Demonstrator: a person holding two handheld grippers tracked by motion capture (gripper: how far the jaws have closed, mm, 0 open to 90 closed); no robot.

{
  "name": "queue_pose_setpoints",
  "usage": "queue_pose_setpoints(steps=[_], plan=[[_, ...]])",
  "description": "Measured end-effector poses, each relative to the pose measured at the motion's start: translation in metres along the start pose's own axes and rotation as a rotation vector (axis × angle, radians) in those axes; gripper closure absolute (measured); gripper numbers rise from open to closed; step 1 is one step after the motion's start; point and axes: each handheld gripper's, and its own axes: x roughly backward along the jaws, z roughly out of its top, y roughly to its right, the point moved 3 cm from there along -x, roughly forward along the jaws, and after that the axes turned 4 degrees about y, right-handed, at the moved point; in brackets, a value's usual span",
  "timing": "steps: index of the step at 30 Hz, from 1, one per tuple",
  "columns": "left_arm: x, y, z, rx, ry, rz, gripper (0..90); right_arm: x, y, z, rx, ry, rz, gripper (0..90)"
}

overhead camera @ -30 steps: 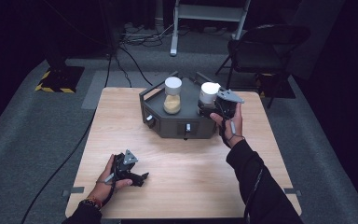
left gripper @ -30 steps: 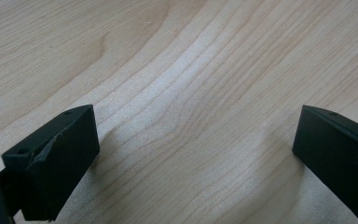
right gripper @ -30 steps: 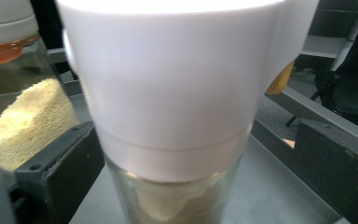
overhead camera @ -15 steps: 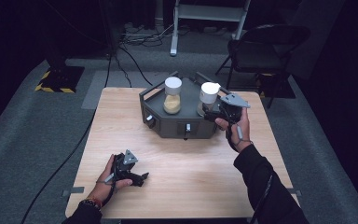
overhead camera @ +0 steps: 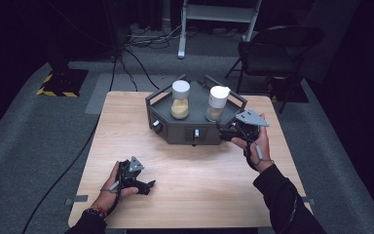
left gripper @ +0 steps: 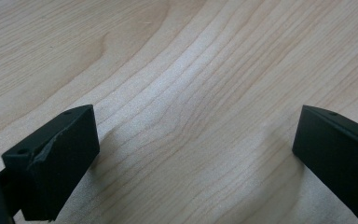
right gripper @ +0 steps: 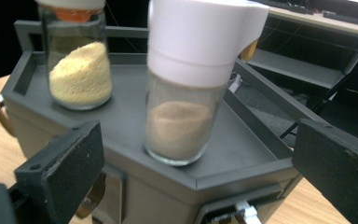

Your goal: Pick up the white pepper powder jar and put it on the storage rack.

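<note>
A dark grey six-sided tray [overhead camera: 175,131] stands at the table's far middle and holds two glass jars. The left jar [overhead camera: 180,100] contains yellow grains. The right jar [overhead camera: 217,104] has a white cap and tan powder. My right gripper [overhead camera: 226,132] is open at the tray's front right corner, pointing at it. In the right gripper view the white-capped jar [right gripper: 186,98] stands between and beyond the wide jaws, untouched, with the grain jar [right gripper: 79,70] at the left on the tray [right gripper: 242,163]. My left gripper [overhead camera: 145,185] rests open on the table [left gripper: 191,70] near the front left.
A folding chair [overhead camera: 277,48] and a white stand [overhead camera: 214,14] are beyond the table's far edge. Cables [overhead camera: 126,53] run across the grey floor at the left. Small knobs [overhead camera: 156,125] stick out of the tray's front faces. Bare wood [overhead camera: 199,175] lies between the grippers.
My right gripper has come down and back toward the person, from beside the white-capped jar to the tray's front right corner. The left gripper has stayed put.
</note>
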Motion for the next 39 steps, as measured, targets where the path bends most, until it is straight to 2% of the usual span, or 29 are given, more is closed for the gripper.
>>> queue_pose_setpoints(steps=[9, 12, 19, 26, 30, 39], plan=[[0.0, 0.0, 0.0, -0.001, -0.001, -0.001, 0.0, 0.014, -0.011, -0.013, 0.074, -0.001, 0.004, 1.8], [0.0, 0.0, 0.0, -0.001, -0.001, -0.001, 0.0, 0.017, -0.013, -0.018, 0.099, -0.016, 0.013, 1.8], [0.0, 0.0, 0.0, -0.001, -0.001, 0.0, 0.0, 0.026, -0.014, -0.03, 0.127, -0.036, 0.041, 1.9], [0.0, 0.0, 0.0, -0.002, -0.001, 0.0, 0.0, 0.033, -0.017, -0.041, 0.185, -0.046, 0.063, 1.8], [0.0, 0.0, 0.0, -0.002, 0.0, 0.0, 0.0, 0.035, -0.016, -0.048, 0.185, -0.062, 0.086, 1.8], [0.0, 0.0, 0.0, -0.001, -0.001, 0.0, 0.0, 0.038, -0.021, -0.063, 0.228, -0.091, 0.102, 1.8]])
